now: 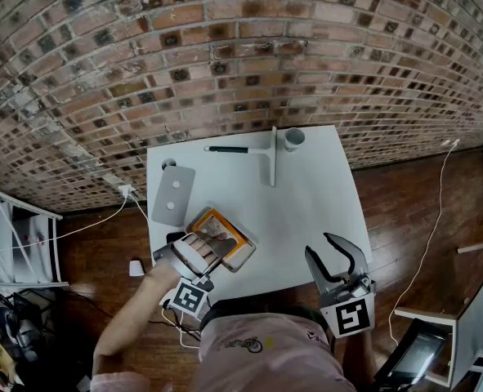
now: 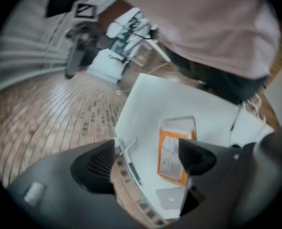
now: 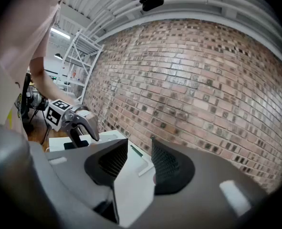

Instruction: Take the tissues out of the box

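Observation:
The tissue box (image 1: pixel 215 222), orange with a white label, lies flat near the table's front left. My left gripper (image 1: pixel 216 248) hovers over its near end, partly covering it. In the left gripper view the box (image 2: pixel 172 156) shows beyond the wide-open jaws of that gripper (image 2: pixel 148 159), and neither pad touches it. I see no tissue sticking out of it. My right gripper (image 1: pixel 323 251) hangs over the table's front right corner. In its own view the right gripper (image 3: pixel 140 159) stands open with nothing between its pads, and the left gripper (image 3: pixel 78 123) shows at left.
On the white table (image 1: pixel 306 194) a grey closed laptop (image 1: pixel 173 194) lies left of the box. At the back are a white L-shaped ruler (image 1: pixel 272 155), a black pen (image 1: pixel 229 149) and a cup (image 1: pixel 293 139). A brick wall rises behind; cables trail on the wooden floor.

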A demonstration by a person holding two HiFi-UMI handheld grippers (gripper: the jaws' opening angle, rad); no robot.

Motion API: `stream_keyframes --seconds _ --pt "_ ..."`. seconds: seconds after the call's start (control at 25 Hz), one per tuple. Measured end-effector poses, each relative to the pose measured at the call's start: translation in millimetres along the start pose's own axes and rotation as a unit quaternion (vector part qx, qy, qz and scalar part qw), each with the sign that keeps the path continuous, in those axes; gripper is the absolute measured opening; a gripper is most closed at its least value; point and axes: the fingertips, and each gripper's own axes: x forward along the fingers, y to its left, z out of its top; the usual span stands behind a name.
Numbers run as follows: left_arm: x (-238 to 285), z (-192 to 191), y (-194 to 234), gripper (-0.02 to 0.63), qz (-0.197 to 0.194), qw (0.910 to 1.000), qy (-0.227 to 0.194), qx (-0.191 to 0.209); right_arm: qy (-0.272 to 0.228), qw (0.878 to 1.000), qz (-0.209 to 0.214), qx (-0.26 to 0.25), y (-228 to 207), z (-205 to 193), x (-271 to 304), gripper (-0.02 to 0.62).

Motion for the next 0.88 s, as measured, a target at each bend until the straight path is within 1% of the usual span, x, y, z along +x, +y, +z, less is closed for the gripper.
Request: stream_keyframes --seconds 0.04,0.08,0.12,0.16,0.2,0.24,0.32,0.36,0.4,0.44,0.48,0.6,0.72,0.76,0.8,0.88 --pt "6.4 -6.4 -9.1 0.426 -0.019 0.9961 -0.038 0.078 0.0 1.0 0.008 -0.018 0.5 2.8 13.3 0.144" --pt "12.2 -12.6 -18.7 0.425 -0.037 0.9846 -0.076 0.153 0.001 0.999 0.014 -0.032 0.8 4.8 25.8 0.144" --pt "16.7 -18.3 -29.0 0.425 -0.054 0.9665 -0.113 0.224 0.004 0.999 0.02 -0.043 0.8 5.3 36.8 0.144" --pt "20.0 -24.0 -39.7 0.422 -0.069 0.9437 -0.149 0.287 0.01 0.998 0.023 -0.049 0.5 4.3 46.1 0.144" --pt "22.6 -29.9 -49.3 0.422 -0.083 0.9186 -0.181 0.341 0.018 0.998 0.026 -0.054 -0.1 2.1 53.4 0.144" --pt "25.3 -35.8 -57.2 0.422 -0.096 0.8935 -0.208 0.386 0.027 0.997 0.027 -0.059 -0.8 -0.7 58.9 0.144" --pt "30.5 -44.8 -69.4 0.42 -0.119 0.8475 -0.247 0.455 0.047 0.996 0.031 -0.07 -1.8 -6.9 64.2 0.144" --pt "32.8 -46.9 -74.4 0.42 -0.13 0.8265 -0.262 0.481 0.053 0.996 0.034 -0.07 -1.7 -9.9 64.5 0.144" --pt "34.8 -46.9 -78.3 0.42 -0.139 0.8074 -0.275 0.503 0.059 0.995 0.038 -0.067 -1.5 -12.8 63.9 0.144" --pt "37.1 -44.5 -80.5 0.422 -0.144 0.792 -0.287 0.519 0.063 0.995 0.041 -0.062 -1.9 -15.9 62.7 0.144" --pt "40.0 -40.2 -80.7 0.422 -0.147 0.7817 -0.297 0.528 0.067 0.995 0.042 -0.057 -3.2 -19.4 61.5 0.144" --pt "53.6 -35.0 -82.5 0.419 -0.162 0.7626 -0.306 0.546 0.077 0.995 0.039 -0.047 -11.2 -33.0 61.8 0.144" --pt "63.0 -44.7 -105.3 0.383 -0.206 0.7397 -0.313 0.559 0.086 0.996 0.027 -0.023 -14.3 -49.3 58.9 0.144" --pt "65.3 -47.0 -112.3 0.348 -0.223 0.7341 -0.316 0.558 0.088 0.996 0.022 -0.009 -14.4 -55.2 55.8 0.144" --pt "67.9 -48.7 -115.8 0.328 -0.241 0.7305 -0.319 0.554 0.09 0.996 0.016 0.005 -15.2 -61.7 52.8 0.144" --pt "72.1 -50.5 -118.6 0.327 -0.282 0.7239 -0.324 0.54 0.096 0.995 0.006 0.027 -16.3 -75.1 48.4 0.144"
